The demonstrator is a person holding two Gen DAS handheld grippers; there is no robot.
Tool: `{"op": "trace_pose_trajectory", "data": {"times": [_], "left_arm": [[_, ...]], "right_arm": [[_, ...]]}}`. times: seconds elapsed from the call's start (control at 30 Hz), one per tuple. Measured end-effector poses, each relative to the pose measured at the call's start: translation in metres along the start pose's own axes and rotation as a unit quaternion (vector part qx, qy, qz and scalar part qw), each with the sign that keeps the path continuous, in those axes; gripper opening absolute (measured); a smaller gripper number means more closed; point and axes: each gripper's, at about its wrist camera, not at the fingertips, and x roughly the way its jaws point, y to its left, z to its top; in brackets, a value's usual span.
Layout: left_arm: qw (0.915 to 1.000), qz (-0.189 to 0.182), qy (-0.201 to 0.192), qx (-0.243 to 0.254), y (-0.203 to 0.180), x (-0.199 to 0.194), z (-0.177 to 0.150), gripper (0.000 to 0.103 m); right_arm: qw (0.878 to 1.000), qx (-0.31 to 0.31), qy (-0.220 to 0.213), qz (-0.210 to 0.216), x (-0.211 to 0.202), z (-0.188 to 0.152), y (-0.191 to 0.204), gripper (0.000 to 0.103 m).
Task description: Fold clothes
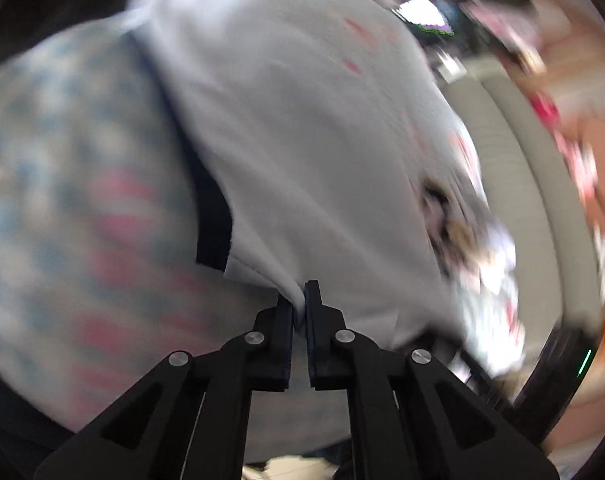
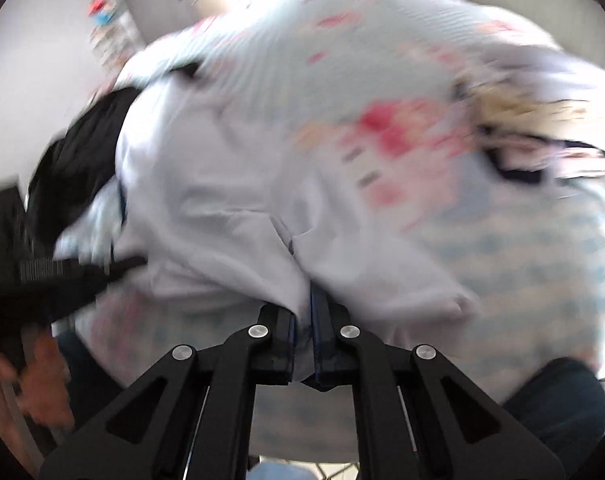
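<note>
Left gripper pinching a white garment

Its jaws are closed on a bunched edge of the cloth, which has a dark trim band; a blurred blue-and-pink checked fabric lies underneath.

L gripper | R gripper | blk plastic linkages, silver rivets

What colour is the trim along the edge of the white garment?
Dark navy, almost black, on the white cloth garment; the trim shows best in the left wrist view.

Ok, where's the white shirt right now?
The white shirt is pinched in both grippers, left and right, draped over the checked cloth.
</note>
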Motion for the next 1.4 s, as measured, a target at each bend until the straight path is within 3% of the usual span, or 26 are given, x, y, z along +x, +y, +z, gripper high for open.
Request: {"op": "trace_pose_trajectory", "data": {"times": [0.03, 0.17, 0.23, 0.3, 0.4, 0.47, 0.53, 0.6, 0.63, 0.67, 0.7, 0.73, 0.77, 0.83, 0.9, 1.0, 1.03, 1.07, 1.1, 1.13, 1.23, 1.3, 1.4], "left_arm": [[0.9992, -0.015, 0.017, 0.031, -0.019, 0.006, -0.01, 0.006], [0.9922, -0.077, 0.058, 0.08, -0.056, 0.015, -0.041, 0.011], [0.9928, -0.054, 0.046, 0.096, -0.058, 0.009, -0.048, 0.012], [0.9944, -0.024, 0.035, 0.096, -0.055, 0.011, -0.046, 0.013], [0.9984, -0.022, 0.024, 0.047, -0.027, 0.003, -0.035, 0.013], [0.999, -0.024, 0.018, 0.032, -0.016, -0.004, -0.032, 0.014], [0.9988, -0.032, 0.024, 0.027, -0.013, -0.005, -0.032, 0.025], [0.998, -0.028, 0.023, 0.053, -0.029, 0.002, -0.031, 0.028], [0.9952, -0.004, 0.009, 0.097, -0.045, 0.001, -0.035, 0.028], [0.9899, 0.014, 0.0, 0.141, -0.064, 0.003, -0.037, 0.028], [0.9776, 0.044, 0.001, 0.206, -0.085, 0.01, -0.041, 0.028], [0.9599, 0.073, 0.003, 0.271, -0.106, 0.016, -0.046, 0.028], [0.9457, 0.09, 0.011, 0.312, -0.117, 0.022, -0.052, 0.034], [0.9255, 0.098, 0.033, 0.364, -0.133, 0.036, -0.06, 0.05], [0.9134, 0.106, 0.055, 0.389, -0.142, 0.057, -0.064, 0.059], [0.9015, 0.127, 0.078, 0.406, -0.147, 0.083, -0.066, 0.059], [0.9075, 0.125, 0.086, 0.392, -0.148, 0.089, -0.063, 0.052], [0.9136, 0.123, 0.094, 0.376, -0.149, 0.095, -0.059, 0.004], [0.9193, 0.12, 0.103, 0.36, -0.149, 0.102, -0.055, 0.005], [0.941, 0.087, 0.099, 0.312, -0.147, 0.096, -0.042, 0.005], [0.9743, -0.019, 0.069, 0.213, -0.141, 0.057, -0.013, 0.004], [0.9804, -0.095, 0.042, 0.167, -0.141, 0.015, 0.006, 0.004], [0.9711, -0.146, -0.024, 0.187, -0.16, -0.062, 0.023, 0.004]], "right_arm": [[1.0, 0.01, -0.014, -0.012, -0.009, 0.005, -0.013, 0.005], [0.995, 0.044, -0.054, -0.074, -0.037, 0.016, -0.064, 0.005], [0.993, 0.088, -0.042, -0.071, -0.04, 0.018, -0.094, 0.005], [0.989, 0.144, -0.024, -0.041, -0.043, 0.017, -0.121, 0.009], [0.983, 0.177, -0.005, 0.041, -0.048, 0.013, -0.128, 0.021], [0.986, 0.146, 0.008, 0.074, -0.051, 0.006, -0.11, 0.028], [0.988, 0.121, 0.035, 0.095, -0.042, -0.007, -0.09, 0.029], [0.988, 0.096, 0.062, 0.107, -0.028, -0.022, -0.068, 0.031], [0.988, 0.086, 0.075, 0.109, -0.021, -0.028, -0.059, 0.031], [0.988, 0.087, 0.087, 0.089, -0.013, -0.034, -0.055, 0.031], [0.989, 0.089, 0.096, 0.074, -0.006, -0.039, -0.052, 0.031], [0.988, 0.098, 0.096, 0.074, -0.006, -0.041, -0.054, 0.032], [0.987, 0.107, 0.096, 0.075, -0.005, -0.043, -0.056, 0.032], [0.986, 0.117, 0.091, 0.071, -0.006, -0.043, -0.062, 0.034], [0.988, 0.125, 0.077, 0.054, -0.011, -0.04, -0.075, 0.037], [0.986, 0.143, 0.07, 0.059, -0.019, -0.035, -0.093, 0.037], [0.985, 0.144, 0.071, 0.056, -0.02, -0.033, -0.098, 0.037], [0.986, 0.144, 0.073, 0.05, -0.021, -0.032, -0.102, 0.038], [0.986, 0.144, 0.075, 0.048, -0.022, -0.031, -0.105, 0.038], [0.985, 0.144, 0.078, 0.05, -0.021, -0.029, -0.107, 0.038], [0.985, 0.135, 0.087, 0.06, -0.018, -0.027, -0.1, 0.042], [0.985, 0.124, 0.094, 0.069, -0.017, -0.028, -0.093, 0.043], [0.985, 0.087, 0.109, 0.105, -0.007, -0.018, -0.069, 0.044]]}}
